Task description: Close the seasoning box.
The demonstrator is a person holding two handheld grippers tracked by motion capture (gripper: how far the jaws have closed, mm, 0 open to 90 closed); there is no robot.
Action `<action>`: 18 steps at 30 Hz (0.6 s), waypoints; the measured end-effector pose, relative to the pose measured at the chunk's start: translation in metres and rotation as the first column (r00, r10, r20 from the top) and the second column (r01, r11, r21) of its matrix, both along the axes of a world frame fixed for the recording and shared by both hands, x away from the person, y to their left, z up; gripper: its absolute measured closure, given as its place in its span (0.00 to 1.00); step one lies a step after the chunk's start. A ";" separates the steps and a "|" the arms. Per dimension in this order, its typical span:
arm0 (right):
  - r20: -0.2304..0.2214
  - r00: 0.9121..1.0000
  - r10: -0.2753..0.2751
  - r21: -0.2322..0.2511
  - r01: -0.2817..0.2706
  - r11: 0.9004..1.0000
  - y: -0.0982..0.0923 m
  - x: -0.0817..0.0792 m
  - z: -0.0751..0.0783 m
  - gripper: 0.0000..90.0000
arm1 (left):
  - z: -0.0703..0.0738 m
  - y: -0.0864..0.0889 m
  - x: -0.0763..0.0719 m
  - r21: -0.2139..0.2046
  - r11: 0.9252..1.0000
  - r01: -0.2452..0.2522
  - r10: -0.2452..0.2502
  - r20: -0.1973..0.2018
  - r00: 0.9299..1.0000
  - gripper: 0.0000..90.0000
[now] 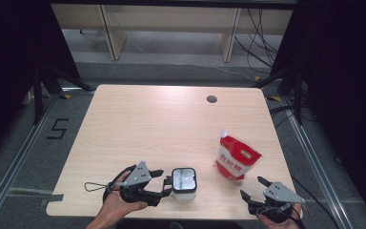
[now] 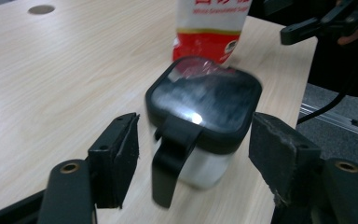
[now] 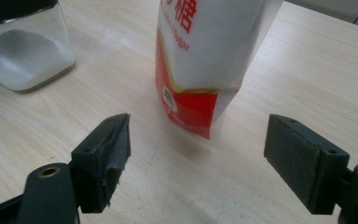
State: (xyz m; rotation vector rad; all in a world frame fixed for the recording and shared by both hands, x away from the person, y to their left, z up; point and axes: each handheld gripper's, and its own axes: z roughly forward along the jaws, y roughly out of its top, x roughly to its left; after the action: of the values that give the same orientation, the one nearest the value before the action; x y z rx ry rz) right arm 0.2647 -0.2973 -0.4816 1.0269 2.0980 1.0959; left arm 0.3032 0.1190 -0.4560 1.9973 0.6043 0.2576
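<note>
**Square jar sits between parted jaws**

The clear, square jar (image 1: 184, 183), black-lidded and part-filled with white grains, probably sugar, stands beside the glossy red-and-white pouch (image 1: 236, 158). The left gripper (image 1: 165, 182) is released around the jar, pads clear. The right gripper (image 1: 251, 187) gapes before the pouch.

Light wooden table (image 1: 138, 119), round cable hole (image 1: 212, 99) near far right edge. Standing on it: black-lidded glass jar of white granules (image 1: 184, 182) near front centre, red-and-white sugar pouch (image 1: 236, 158) to right.
</note>
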 end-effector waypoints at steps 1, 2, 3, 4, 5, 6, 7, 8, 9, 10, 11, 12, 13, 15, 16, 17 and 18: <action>0.004 1.000 0.001 -0.005 -0.001 1.000 0.000 0.000 0.000 0.26 | -0.002 0.004 -0.001 0.001 1.000 -0.009 0.009 0.000 1.000 0.35; 0.005 1.000 0.003 -0.008 -0.003 1.000 0.000 0.001 0.000 0.26 | -0.003 0.008 -0.002 0.011 1.000 -0.018 0.018 -0.003 1.000 0.34; 0.000 1.000 0.003 -0.003 -0.003 1.000 0.000 0.000 0.000 0.26 | -0.005 0.011 -0.003 0.015 1.000 -0.020 0.020 0.001 1.000 0.33; -0.003 1.000 0.002 0.001 -0.002 1.000 0.000 0.000 0.000 0.26 | -0.008 0.013 -0.006 -0.010 0.999 -0.042 0.042 -0.022 0.999 0.32; -0.004 1.000 0.005 -0.001 -0.005 1.000 0.000 0.000 0.000 0.26 | -0.009 0.015 -0.007 -0.003 0.999 -0.051 0.051 -0.020 0.999 0.32; -0.006 1.000 0.006 0.000 -0.006 1.000 0.000 0.000 0.000 0.26 | -0.011 0.019 -0.007 0.009 0.999 -0.037 0.037 0.002 0.999 0.31; -0.012 1.000 0.008 0.002 -0.008 1.000 0.000 0.000 -0.001 0.26 | -0.013 0.021 -0.010 0.004 0.998 -0.056 0.056 -0.028 0.998 0.30; -0.005 1.000 0.008 -0.002 -0.008 1.000 0.000 0.001 -0.001 0.26 | -0.013 0.023 -0.011 0.011 0.998 -0.058 0.058 -0.025 0.998 0.30; -0.005 1.000 0.008 -0.006 -0.008 1.000 0.000 0.001 -0.001 0.25 | -0.014 0.025 -0.011 0.019 0.999 -0.050 0.051 -0.011 0.999 0.29; -0.005 1.000 0.009 -0.008 -0.009 1.000 0.000 0.001 -0.001 0.25 | -0.017 0.028 -0.014 0.020 0.997 -0.069 0.069 -0.027 0.997 0.29; -0.004 1.000 0.009 -0.004 -0.009 1.000 0.000 0.001 -0.002 0.25 | -0.018 0.029 -0.015 0.013 0.997 -0.077 0.078 -0.023 0.997 0.29; -0.007 1.000 0.013 0.000 -0.013 1.000 0.000 0.001 -0.002 0.25 | -0.021 0.031 -0.017 0.020 0.996 -0.089 0.089 -0.026 0.996 0.29; -0.007 1.000 0.008 -0.002 -0.008 1.000 0.000 0.001 -0.001 0.25 | -0.022 0.033 -0.017 0.030 0.996 -0.081 0.082 -0.025 0.996 0.28; -0.011 1.000 0.012 0.005 -0.011 1.000 0.000 0.001 -0.001 0.25 | -0.028 0.036 -0.020 0.023 0.995 -0.099 0.100 -0.040 0.994 0.28; -0.012 1.000 0.012 0.006 -0.012 1.000 0.000 0.001 -0.001 0.26 | -0.029 0.040 -0.021 0.038 0.994 -0.100 0.102 -0.048 0.994 0.28; -0.010 1.000 0.010 0.006 -0.010 1.000 0.000 0.001 -0.001 0.26 | -0.032 0.041 -0.022 0.031 0.994 -0.106 0.108 -0.046 0.993 0.28; -0.037 0.999 0.005 0.006 -0.005 1.000 0.000 0.000 -0.001 0.26 | -0.034 0.044 -0.023 0.065 0.991 -0.115 0.118 -0.042 0.992 0.28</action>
State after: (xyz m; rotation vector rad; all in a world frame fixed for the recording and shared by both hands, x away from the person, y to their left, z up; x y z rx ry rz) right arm 0.2646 -0.2972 -0.4830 1.0526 2.1291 1.0939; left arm 0.2797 0.1632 -0.4898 2.0351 0.7520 0.3056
